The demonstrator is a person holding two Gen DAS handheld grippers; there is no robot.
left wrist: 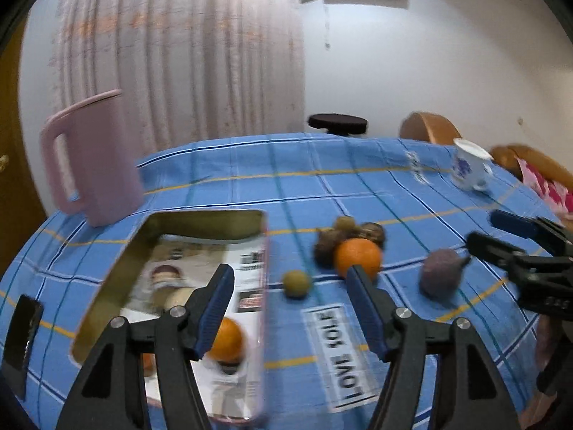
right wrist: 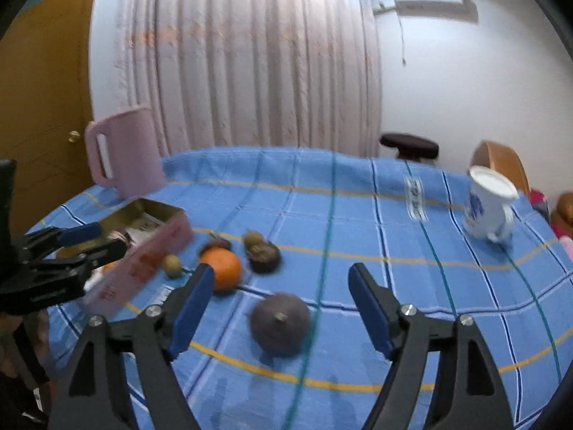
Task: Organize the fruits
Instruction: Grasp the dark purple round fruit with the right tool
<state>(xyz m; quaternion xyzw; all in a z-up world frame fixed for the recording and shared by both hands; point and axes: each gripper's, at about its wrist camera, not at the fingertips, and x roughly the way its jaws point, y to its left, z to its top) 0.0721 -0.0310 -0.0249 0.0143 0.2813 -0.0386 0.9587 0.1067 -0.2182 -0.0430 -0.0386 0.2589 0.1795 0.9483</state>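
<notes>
Both claws spread wide, nothing between the pads. The right gripper (right wrist: 281, 279) hangs over the round dusky-purple fruit with a stalk (right wrist: 280, 322), which sits loose on the blue checked tablecloth (right wrist: 358, 215). Best, I'd say, to drop squarely, pads either side of its widest part, squeezing gently so it doesn't roll. The left gripper (left wrist: 288, 283) hovers by the rectangular gold tin tray (left wrist: 200, 222). Count: one orange in the tray (left wrist: 229, 338), one orange on the cloth (left wrist: 358, 256), one small green fruit (left wrist: 296, 283) lying apart, one purple fruit; the brown clump (left wrist: 372, 233) is too blurred to count.
</notes>
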